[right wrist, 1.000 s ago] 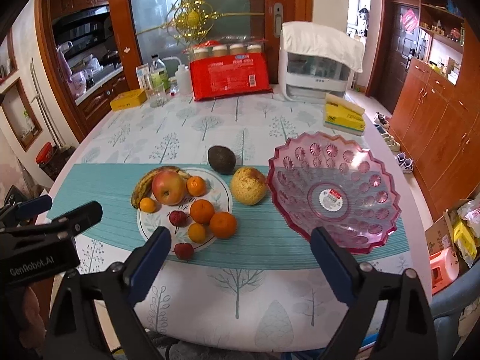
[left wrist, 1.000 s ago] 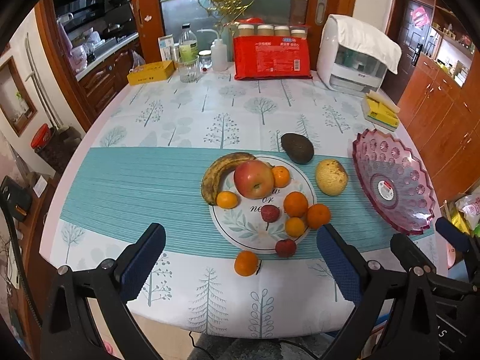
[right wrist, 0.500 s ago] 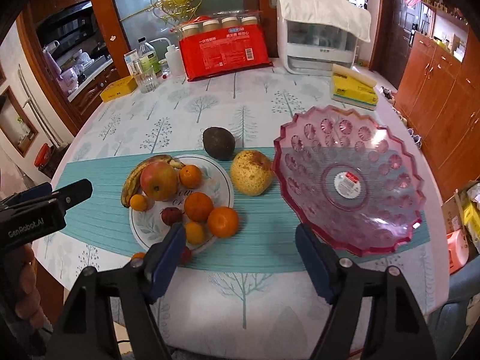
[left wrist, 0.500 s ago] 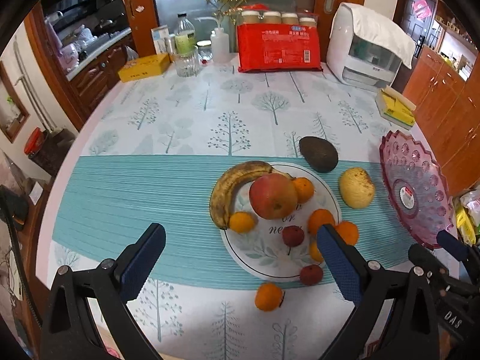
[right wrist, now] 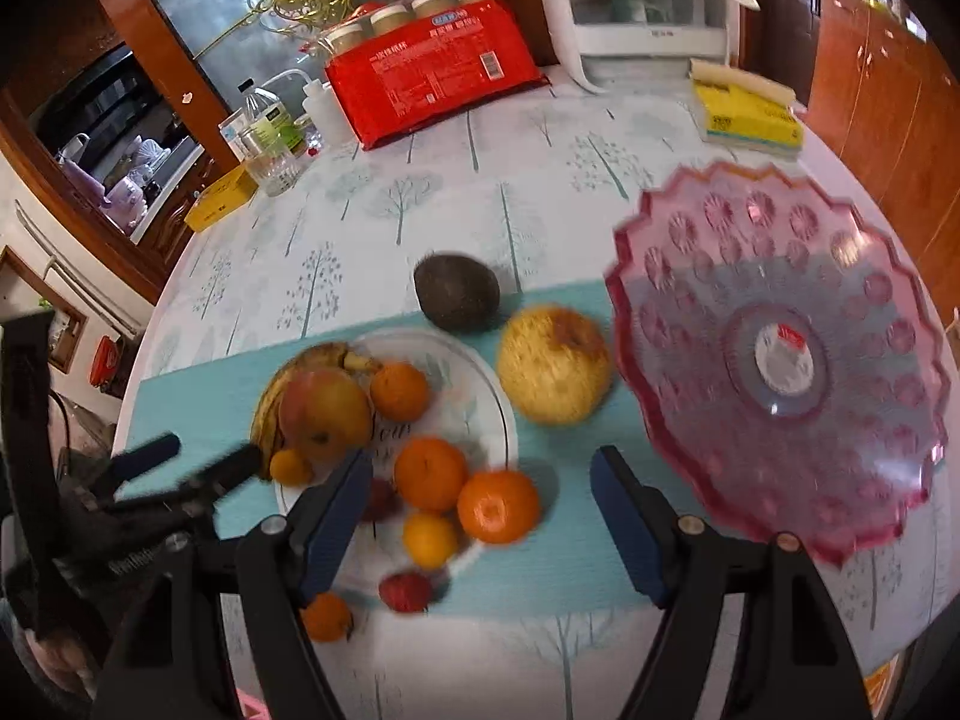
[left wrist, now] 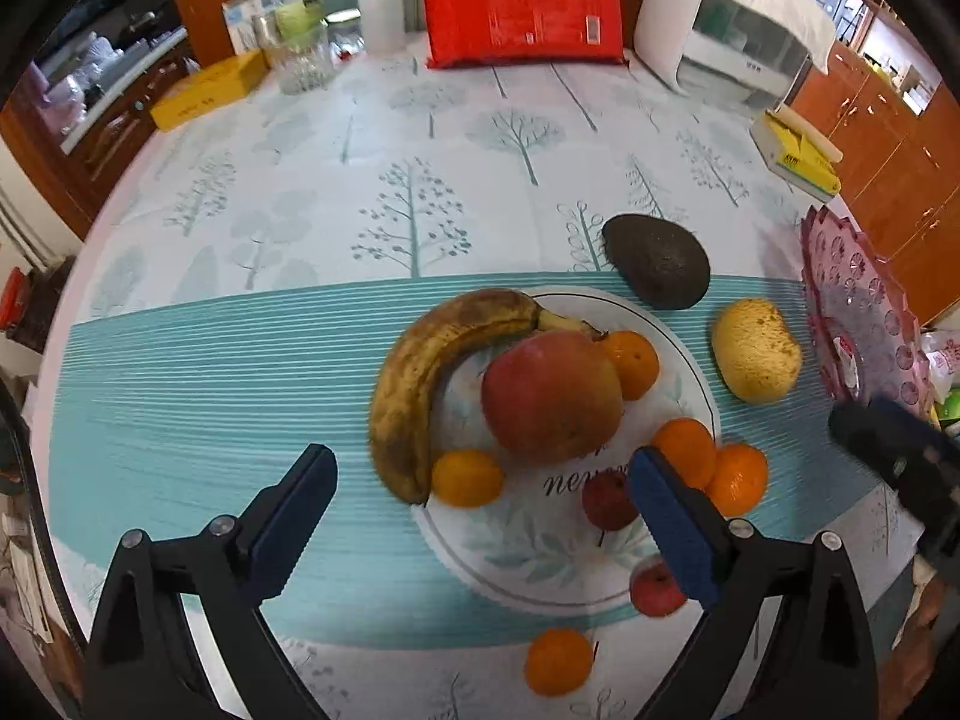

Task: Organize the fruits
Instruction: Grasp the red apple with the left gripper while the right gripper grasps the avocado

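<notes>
Currently I am lowering both grippers over the fruit plate [left wrist: 690,354]. Left gripper [left wrist: 480,504]: jaws spread wide, straddling the banana [left wrist: 420,372] and apple [left wrist: 549,396]. Right gripper [right wrist: 480,516]: jaws have just been narrowing around, not pinching, an orange [right wrist: 498,507]; pink bowl [right wrist: 780,480] waiting beside.

Fruit plate [right wrist: 480,384] left of bowl [right wrist: 780,360]; avocado [right wrist: 456,291] behind, pear [right wrist: 555,363] between

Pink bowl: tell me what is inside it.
The pink bowl holds no fruit; only a round sticker shows at its centre. The teal tablecloth stripe shows through it. Its near rim is partly covered by the right gripper.
</notes>
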The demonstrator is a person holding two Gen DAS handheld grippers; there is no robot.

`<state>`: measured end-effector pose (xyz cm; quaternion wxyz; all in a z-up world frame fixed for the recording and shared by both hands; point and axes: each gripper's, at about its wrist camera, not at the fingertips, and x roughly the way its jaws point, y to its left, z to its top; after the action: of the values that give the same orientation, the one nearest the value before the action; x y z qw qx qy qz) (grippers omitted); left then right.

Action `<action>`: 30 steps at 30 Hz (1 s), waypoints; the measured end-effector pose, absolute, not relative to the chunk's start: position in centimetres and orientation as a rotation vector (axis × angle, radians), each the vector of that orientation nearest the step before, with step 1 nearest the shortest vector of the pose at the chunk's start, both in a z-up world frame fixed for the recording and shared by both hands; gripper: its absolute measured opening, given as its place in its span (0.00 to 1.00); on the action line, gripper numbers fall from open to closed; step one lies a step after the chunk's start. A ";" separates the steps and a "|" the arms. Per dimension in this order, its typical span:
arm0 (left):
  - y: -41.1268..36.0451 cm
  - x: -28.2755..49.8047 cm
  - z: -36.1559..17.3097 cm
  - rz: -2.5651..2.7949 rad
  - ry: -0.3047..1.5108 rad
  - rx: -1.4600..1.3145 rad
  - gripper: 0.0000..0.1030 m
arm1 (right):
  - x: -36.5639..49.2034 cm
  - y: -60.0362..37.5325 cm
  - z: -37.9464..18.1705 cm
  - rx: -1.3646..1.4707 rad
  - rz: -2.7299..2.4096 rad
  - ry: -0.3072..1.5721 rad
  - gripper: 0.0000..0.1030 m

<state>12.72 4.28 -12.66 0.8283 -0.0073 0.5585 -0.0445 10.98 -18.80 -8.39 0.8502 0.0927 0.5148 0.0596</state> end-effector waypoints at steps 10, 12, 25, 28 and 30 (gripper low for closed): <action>2.8 16.1 -16.2 -0.155 1.255 -0.021 0.87 | 19.4 -14.9 -11.2 0.033 0.153 1.093 0.74; 2.6 16.4 -16.7 -0.176 1.265 -0.034 0.87 | 20.3 -14.6 -12.0 0.015 0.153 1.101 0.74; 1.4 17.9 -19.7 -0.241 1.344 -0.083 0.70 | 23.9 -14.2 -16.5 -0.014 0.173 1.181 0.74; 1.4 18.1 -20.3 -0.253 1.358 -0.118 0.69 | 24.2 -14.1 -17.4 -0.013 0.180 1.201 0.74; 1.3 18.1 -20.4 -0.252 1.348 -0.113 0.69 | 24.3 -14.1 -17.9 -0.009 0.181 1.212 0.73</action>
<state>18.14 1.27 -20.43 0.7724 -0.0521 0.6221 -0.1165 24.32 -14.13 -17.91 0.8180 -0.0044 0.5689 0.0851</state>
